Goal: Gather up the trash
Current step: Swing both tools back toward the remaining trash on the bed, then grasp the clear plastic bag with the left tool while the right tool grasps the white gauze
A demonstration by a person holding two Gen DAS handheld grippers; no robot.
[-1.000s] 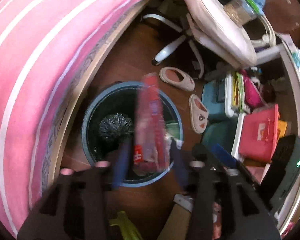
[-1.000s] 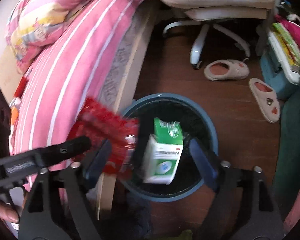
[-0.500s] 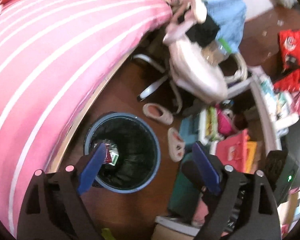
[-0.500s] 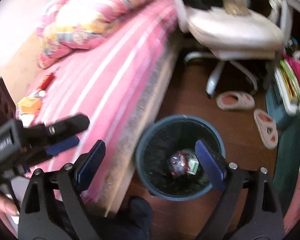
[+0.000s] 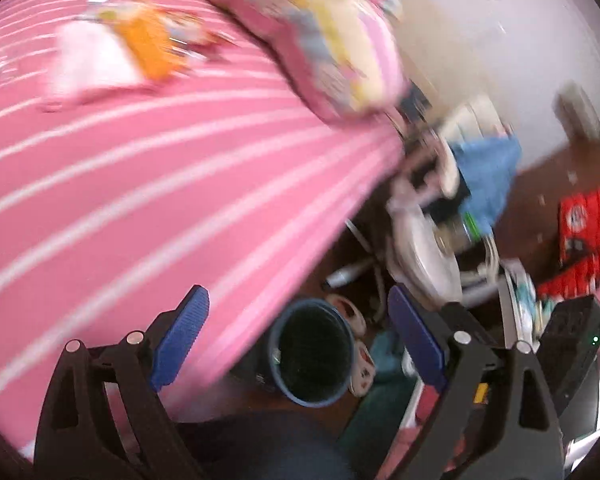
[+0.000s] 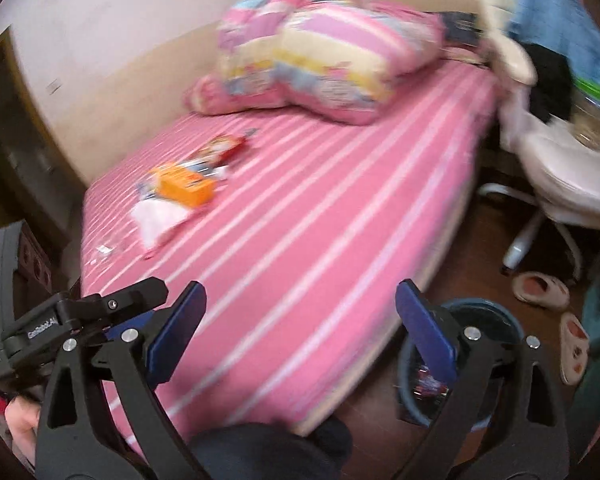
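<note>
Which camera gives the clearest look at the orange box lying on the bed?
The right wrist view: the orange box sits fairly sharp on the pink striped bed, among wrappers. The left wrist view shows it too, but smeared by motion blur near the top edge.

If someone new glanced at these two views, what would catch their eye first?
Probably the pink striped bed filling both views, with a litter cluster around an orange box near its far left side. Next, the patchwork quilt bunched at the head, and the blue trash bin on the floor beside the bed.
</note>
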